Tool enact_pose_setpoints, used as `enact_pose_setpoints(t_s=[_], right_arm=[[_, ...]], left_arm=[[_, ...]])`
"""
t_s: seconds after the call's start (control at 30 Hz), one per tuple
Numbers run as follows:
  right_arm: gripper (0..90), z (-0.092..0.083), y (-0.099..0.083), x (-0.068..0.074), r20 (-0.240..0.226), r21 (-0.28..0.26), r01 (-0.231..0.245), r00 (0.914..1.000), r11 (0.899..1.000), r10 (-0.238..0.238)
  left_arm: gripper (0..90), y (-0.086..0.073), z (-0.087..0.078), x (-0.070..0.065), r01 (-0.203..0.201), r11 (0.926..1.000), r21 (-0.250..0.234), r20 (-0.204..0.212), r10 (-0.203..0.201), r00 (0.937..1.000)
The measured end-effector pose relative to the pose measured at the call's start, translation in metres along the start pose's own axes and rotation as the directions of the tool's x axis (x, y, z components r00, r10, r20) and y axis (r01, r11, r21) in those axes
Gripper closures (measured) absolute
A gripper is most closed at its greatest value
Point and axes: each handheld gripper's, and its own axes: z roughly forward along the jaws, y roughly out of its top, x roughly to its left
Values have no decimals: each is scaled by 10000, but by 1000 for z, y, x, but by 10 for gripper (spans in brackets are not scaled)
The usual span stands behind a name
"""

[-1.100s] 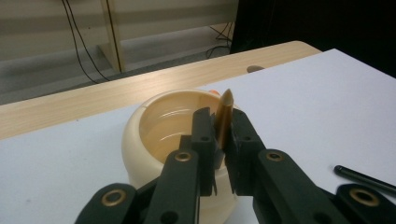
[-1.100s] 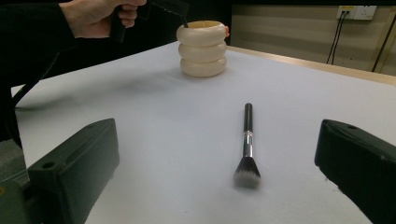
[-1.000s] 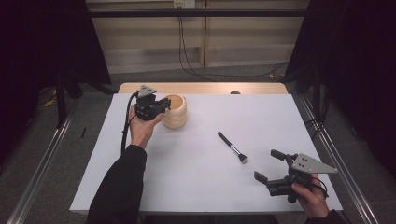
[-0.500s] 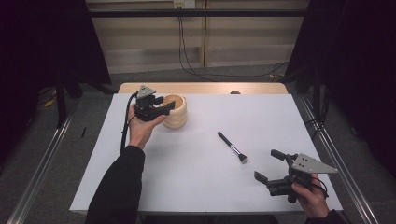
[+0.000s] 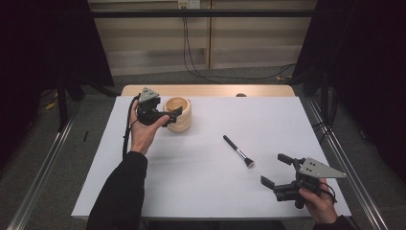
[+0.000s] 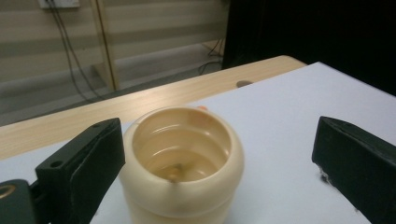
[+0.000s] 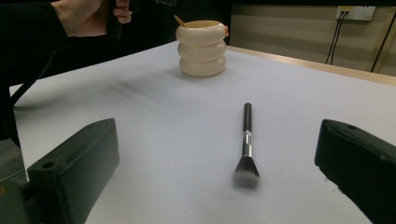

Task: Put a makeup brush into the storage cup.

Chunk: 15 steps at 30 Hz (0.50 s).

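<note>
A cream ribbed holder [image 5: 178, 114] stands upright near the far left of the white worktop [image 5: 201, 191], a small object lying at the bottom of its hollow in the left gripper view. The left gripper [image 5: 168, 116], held in a person's hand [image 5: 142, 134], sits just at the holder's near-left side; its jaws have just been opening and now stand wide, one on each side of the holder's rim, neither seen pressing on it. Well apart from the holder, towards the middle right of the worktop, a black-handled makeup brush [image 5: 238, 151] lies flat, bristles pointing towards the near edge. Nearer still, at the near right corner, the right gripper [image 5: 276, 171] rests in the other hand [image 5: 320, 206], its jaws spread wide with nothing between them, aimed at the brush.
</note>
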Motion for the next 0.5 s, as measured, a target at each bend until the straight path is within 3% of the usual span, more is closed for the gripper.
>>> enact_pose_setpoints(t_s=[0.3,0.5], right_arm=[[0,0,0,0,37,9,-16,10000,10000,16],[0,0,0,0,33,-5,-6,10000,10000,6]], left_arm=[[14,-6,-13,-6,-18,9986,-533,90,23,10000],[19,-12,-22,-4,67,9978,-657,-269,-85,9996]])
